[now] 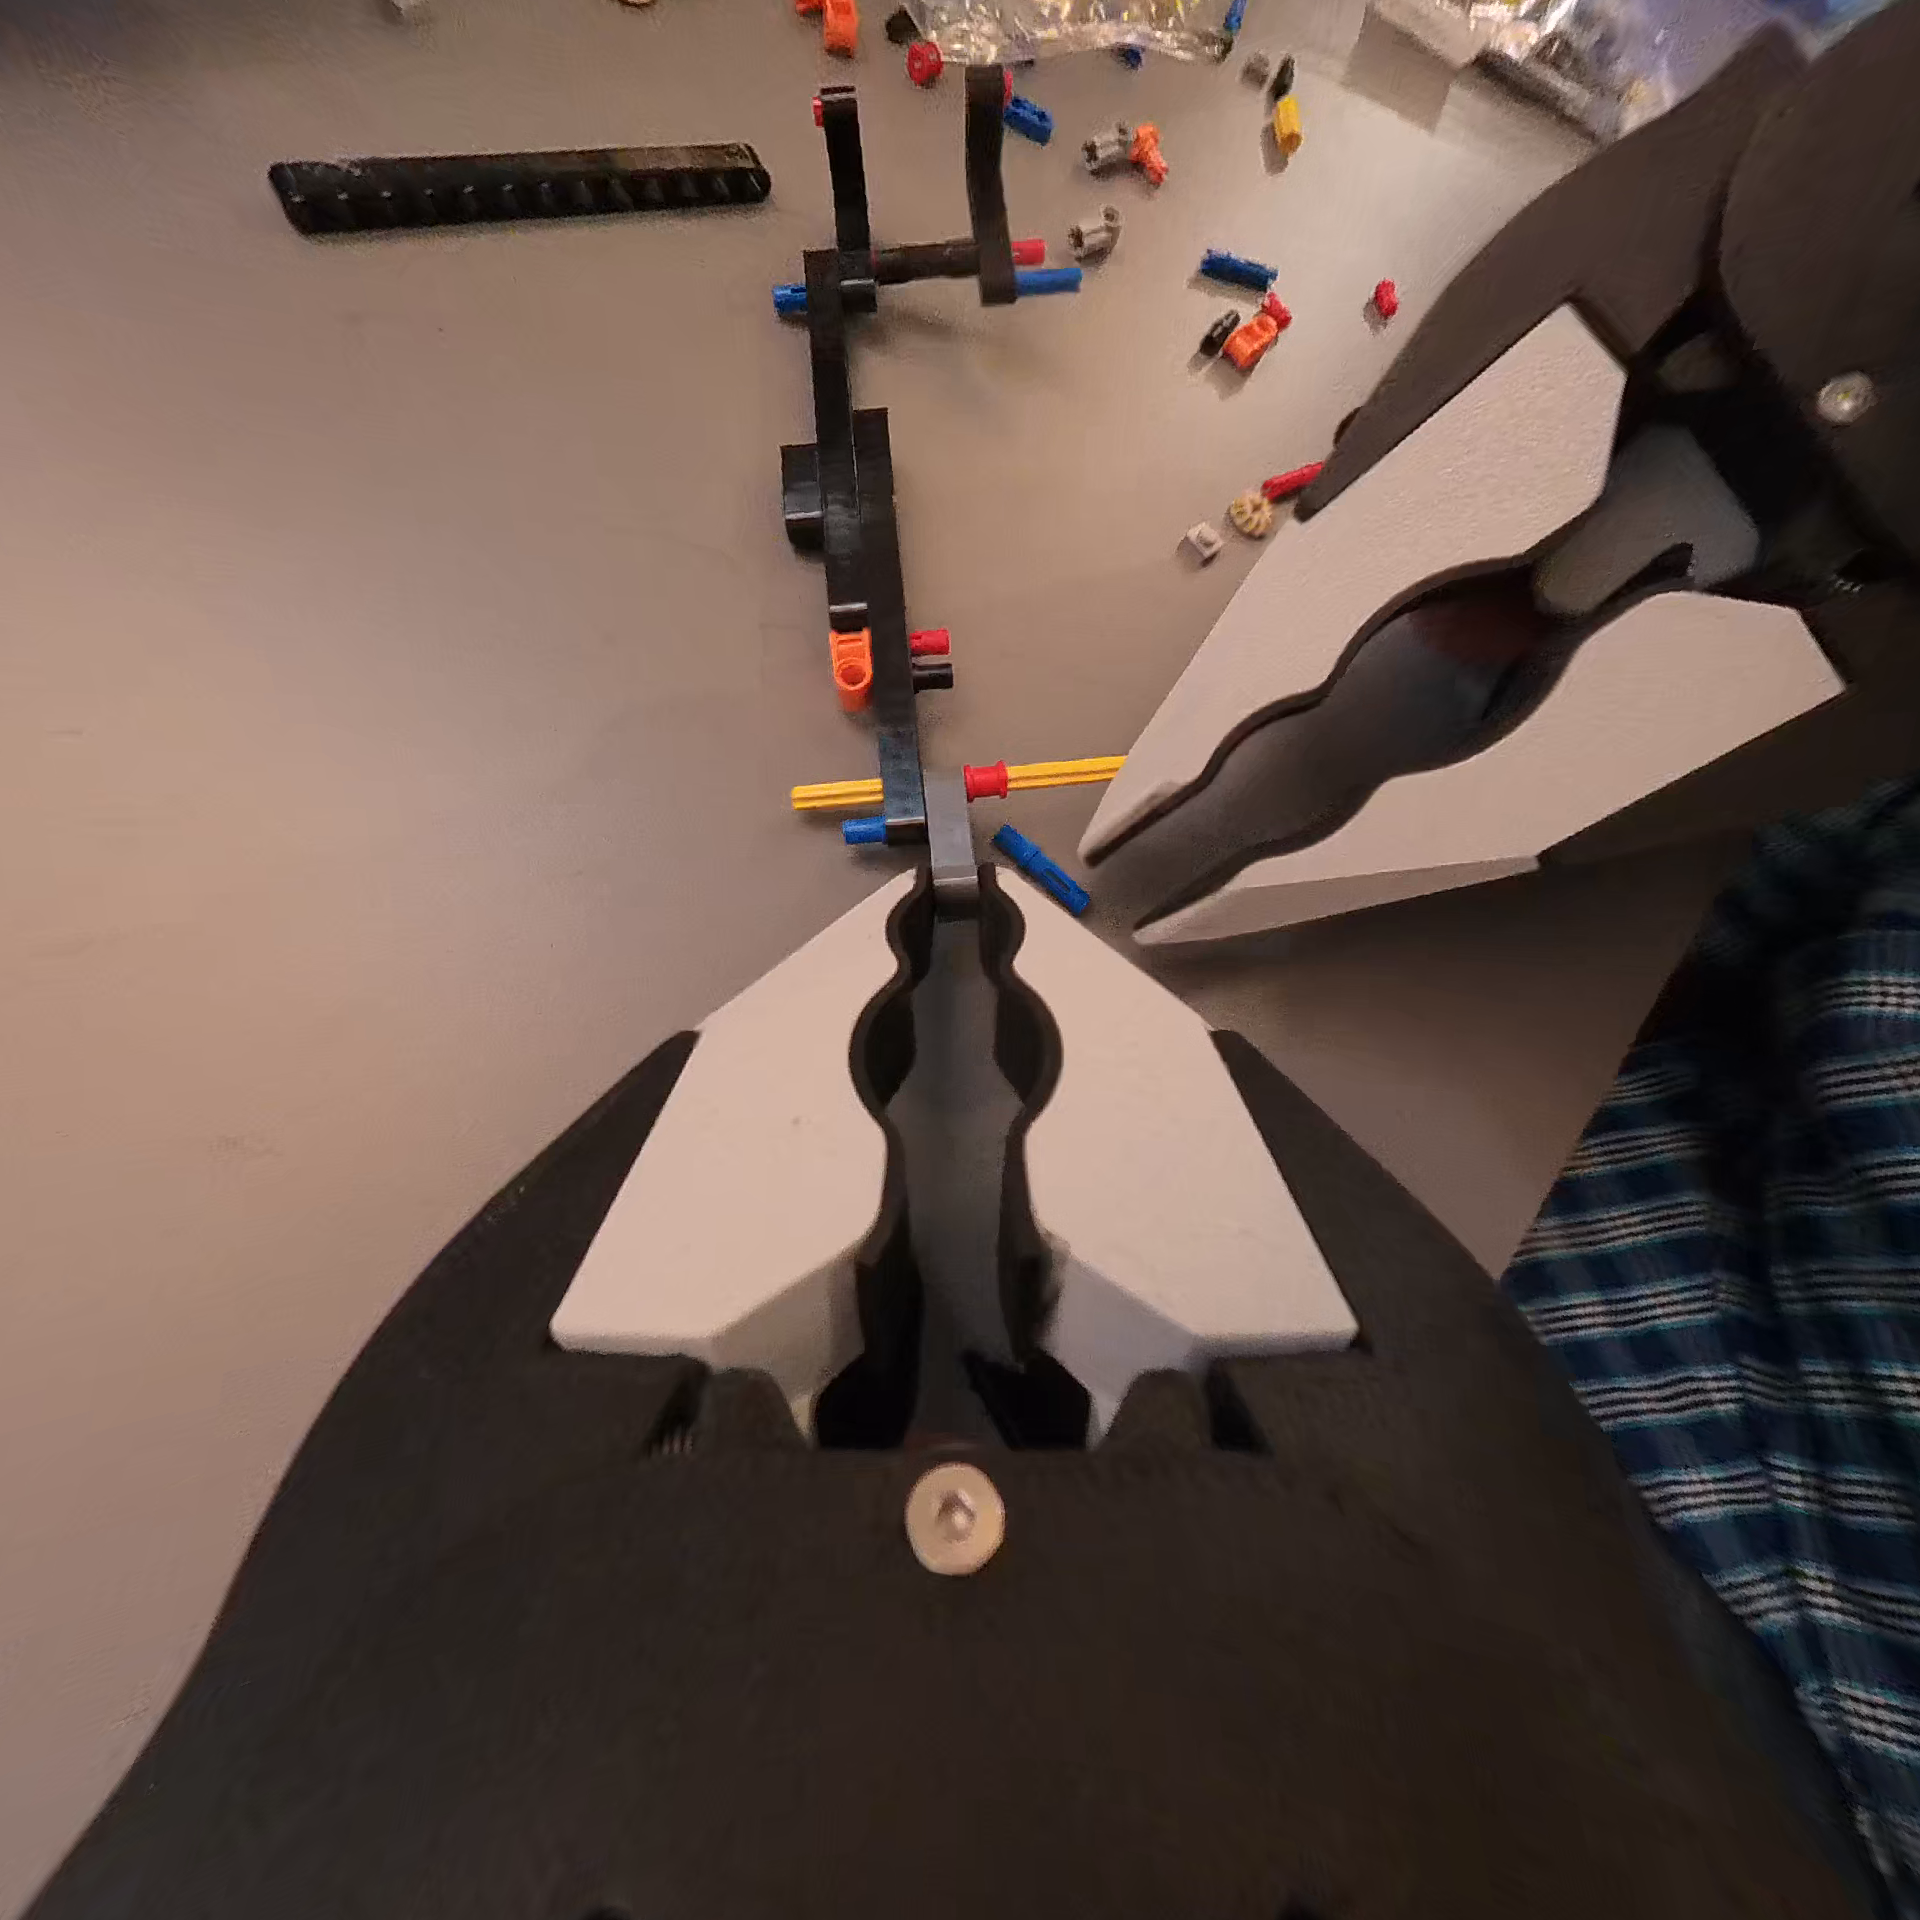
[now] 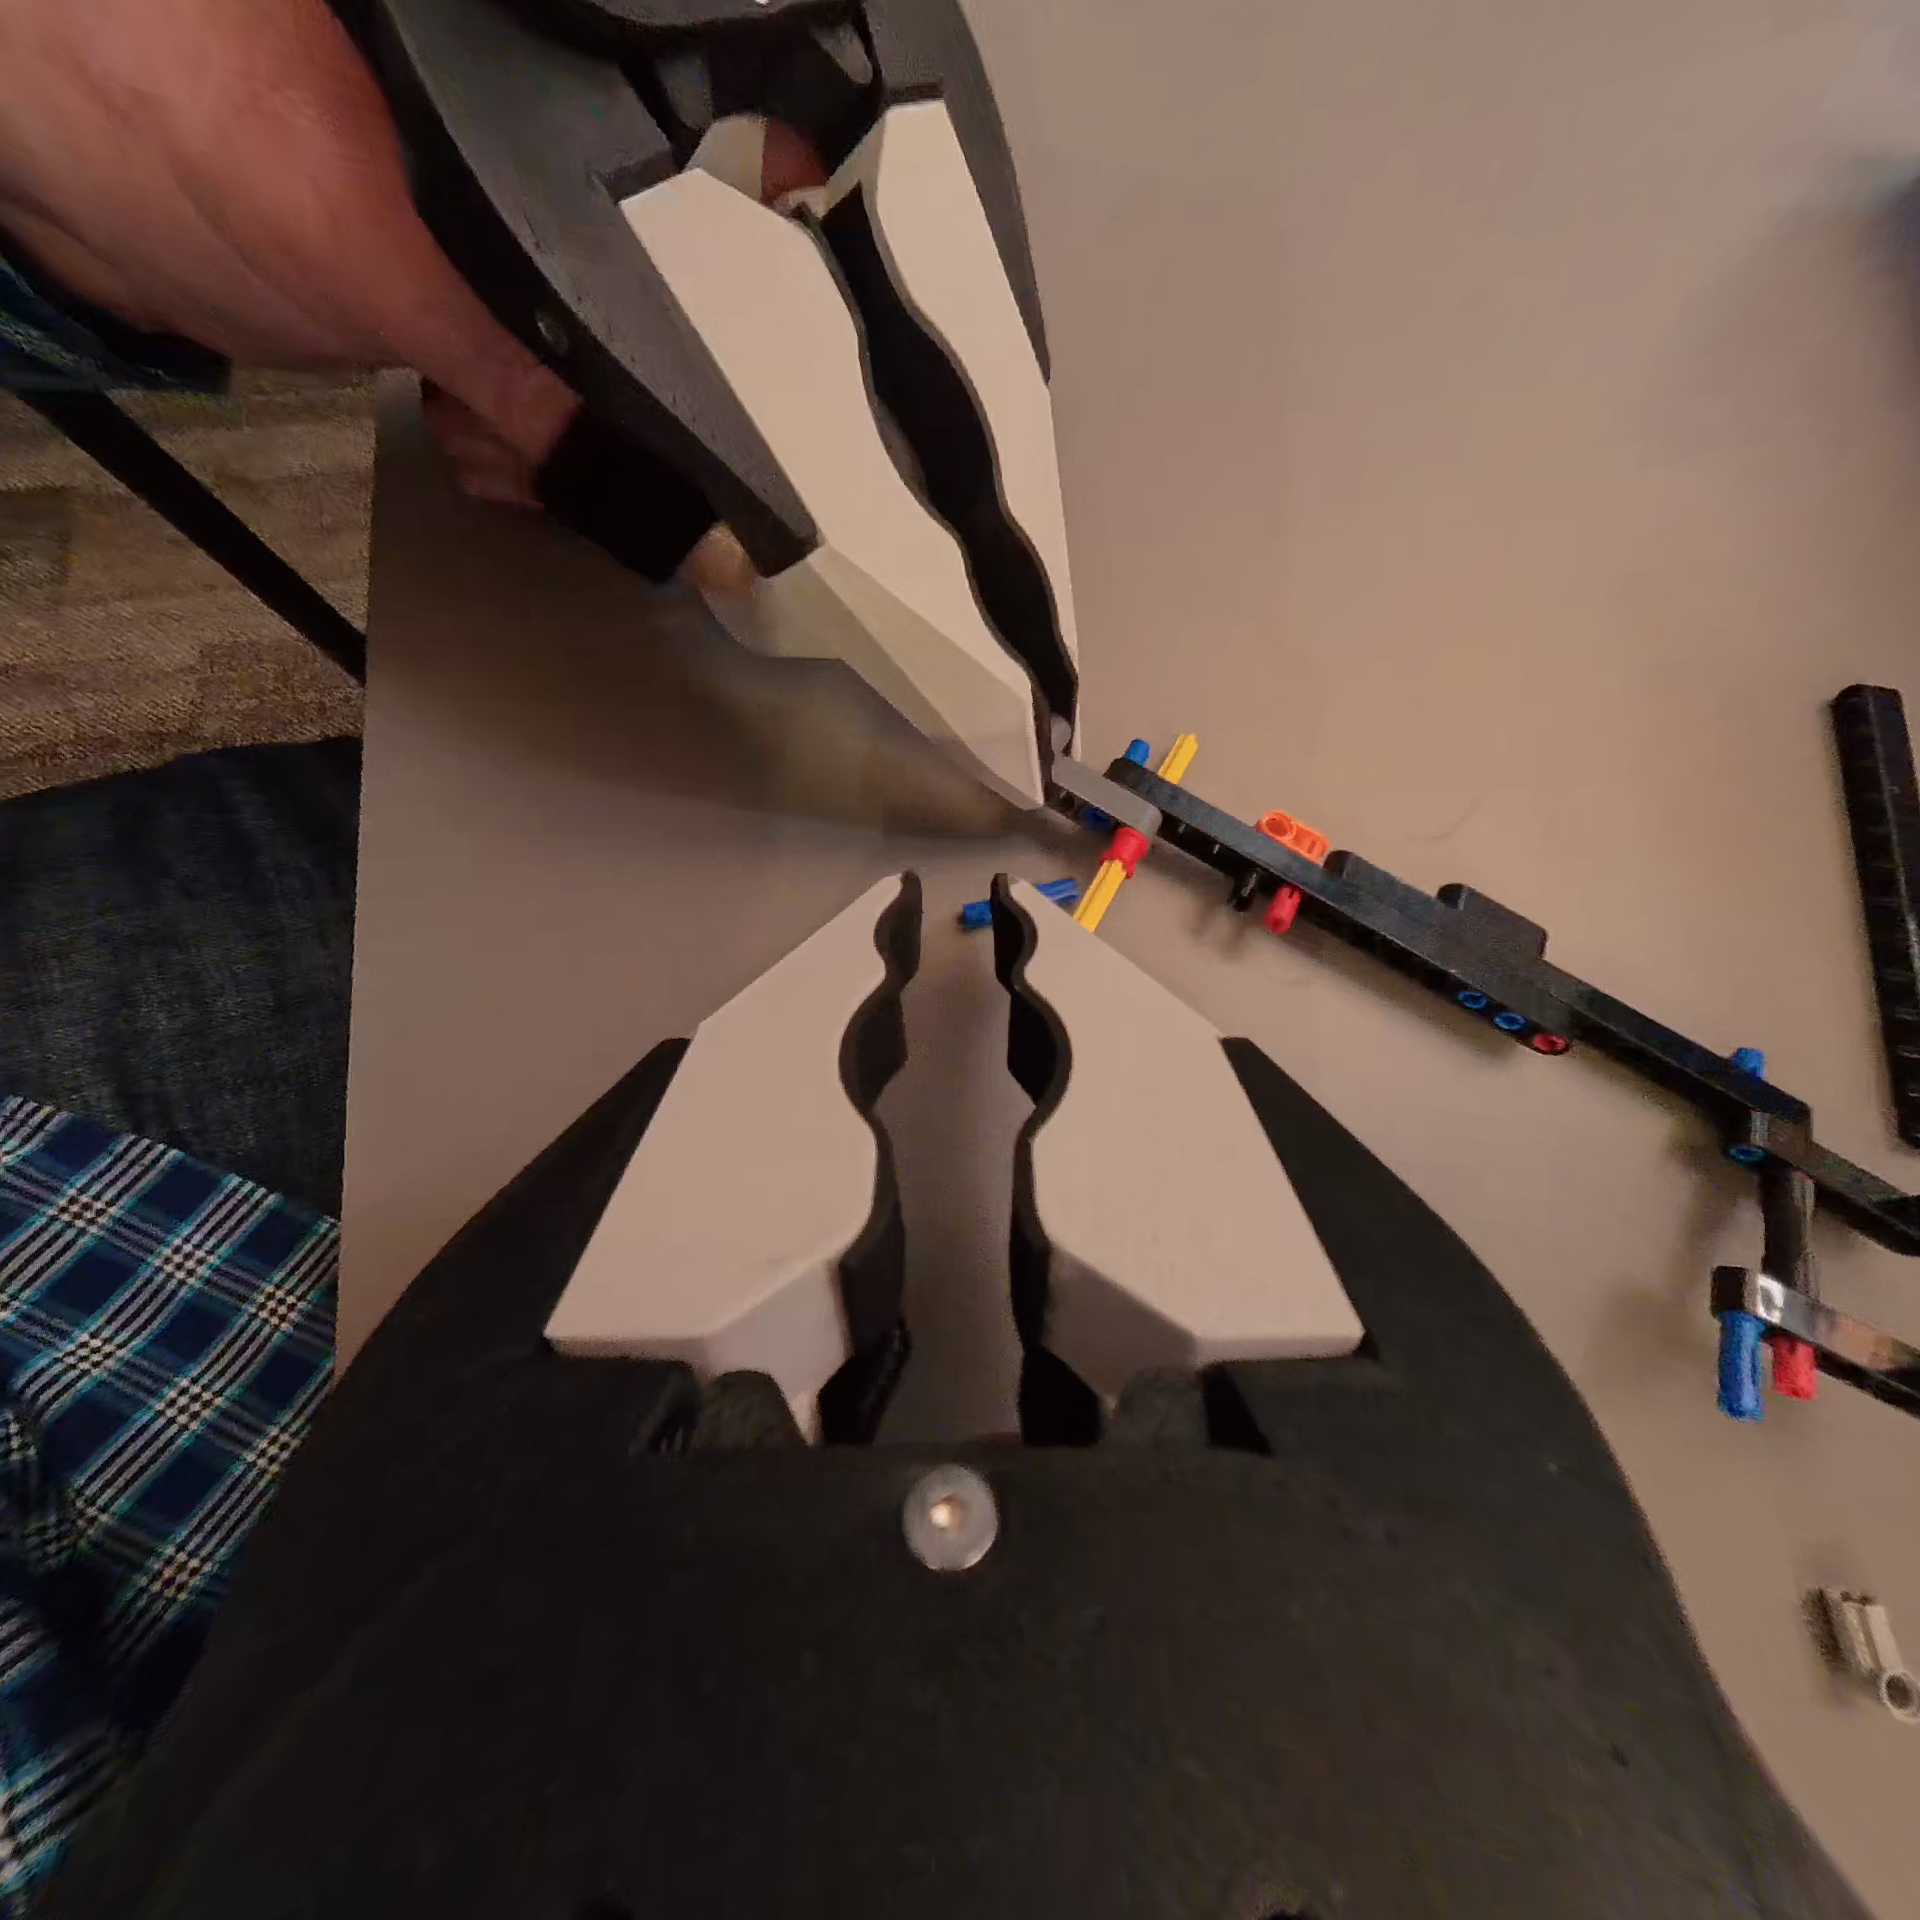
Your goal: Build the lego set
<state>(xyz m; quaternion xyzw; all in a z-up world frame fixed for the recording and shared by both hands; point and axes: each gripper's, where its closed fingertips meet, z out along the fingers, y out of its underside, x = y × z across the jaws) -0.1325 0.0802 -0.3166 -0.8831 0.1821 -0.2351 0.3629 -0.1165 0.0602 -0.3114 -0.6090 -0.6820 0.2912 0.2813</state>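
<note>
Grey short beam [image 1: 951, 831] at near end of black lego assembly [image 1: 868, 540], pinched between left gripper [image 1: 954, 896] tips, near table [image 1: 416, 727] front edge. Right gripper [image 2: 956, 899] slightly apart, empty, hovering at loose blue pin [image 2: 977, 914]. Advice: keep left steady; grab pin squarely.

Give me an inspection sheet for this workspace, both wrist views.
Surface: beige table, bare at near left.
Job's things: long black assembly lying flat; grey beam at its near end, yellow axle crossing it.
Clutter: loose blue pin beside the beam; black beam apart at far left; small pins and clear bags at the far edge.
Grippers: left gripper shut on the grey beam; right gripper open, empty, over the blue pin.
Cables: nothing seen.
Surroundings: carpet, plaid sleeve.
</note>
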